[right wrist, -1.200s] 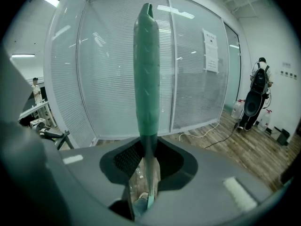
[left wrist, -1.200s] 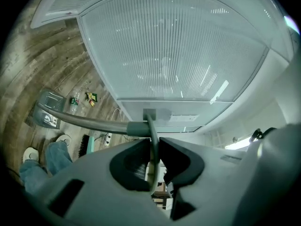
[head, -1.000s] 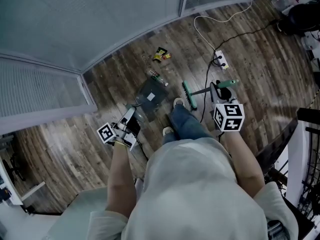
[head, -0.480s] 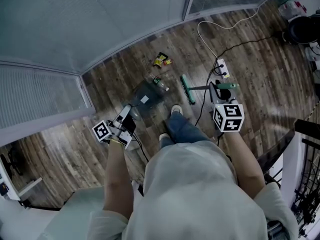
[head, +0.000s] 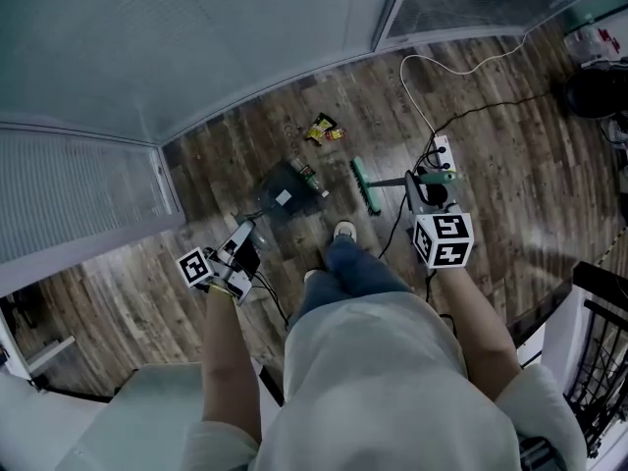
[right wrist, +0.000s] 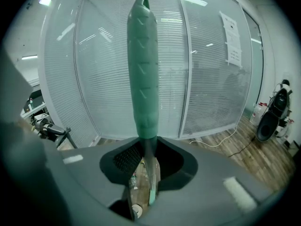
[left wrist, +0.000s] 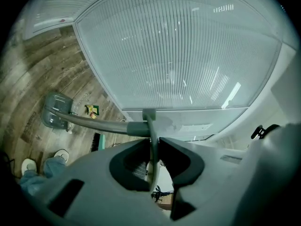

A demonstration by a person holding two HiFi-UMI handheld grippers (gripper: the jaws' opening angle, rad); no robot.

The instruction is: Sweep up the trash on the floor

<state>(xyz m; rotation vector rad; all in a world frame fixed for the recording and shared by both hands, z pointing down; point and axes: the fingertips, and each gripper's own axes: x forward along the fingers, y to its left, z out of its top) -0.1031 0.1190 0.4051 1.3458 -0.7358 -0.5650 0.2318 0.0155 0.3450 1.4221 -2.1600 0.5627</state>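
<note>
**Status:** sweep looks not yet begun. All trash lies loose on the floor (head: 491, 165), none in the pan.

**L tool** (left wrist: 151, 147): clenched on the thin grey handle of the dustpan (head: 285, 192). The handle runs from the jaws down to the pan, which sits on the floor just far of the person's shoes (head: 343, 231). Judged reason: gripping the long handle at its top end lets the person place the pan w/o bending.

**R tool** (right wrist: 146, 159): clenched on the broom (right wrist: 143, 69). The green grip rises above the jaws and the shaft passes down between them. The broom head (head: 366, 186) is on the floor just right of the pan, its bristle line running near-far.

**Trash:**
- Yellow wrapper (head: 322, 129): far of the pan, towards the glass partition (head: 294, 27).
- Small bottle (head: 311, 178): at the pan's right edge. Touching or just beside, can't tell.

**Layout:** pan left, broom right, trash between and beyond. This reads as a bracket, w/ the pan set as the catch and the broom ready to drive.

**Next move (judgement):** the head needs to go beyond the wrapper, then draw it near and left into the pan, which the L tool must hold steady.

**Risks:**
- A power strip (head: 444, 153) and cable (head: 432, 62) lie right of the broom head, so a wide stroke could snag them.
- The bottle may roll off line.
</note>
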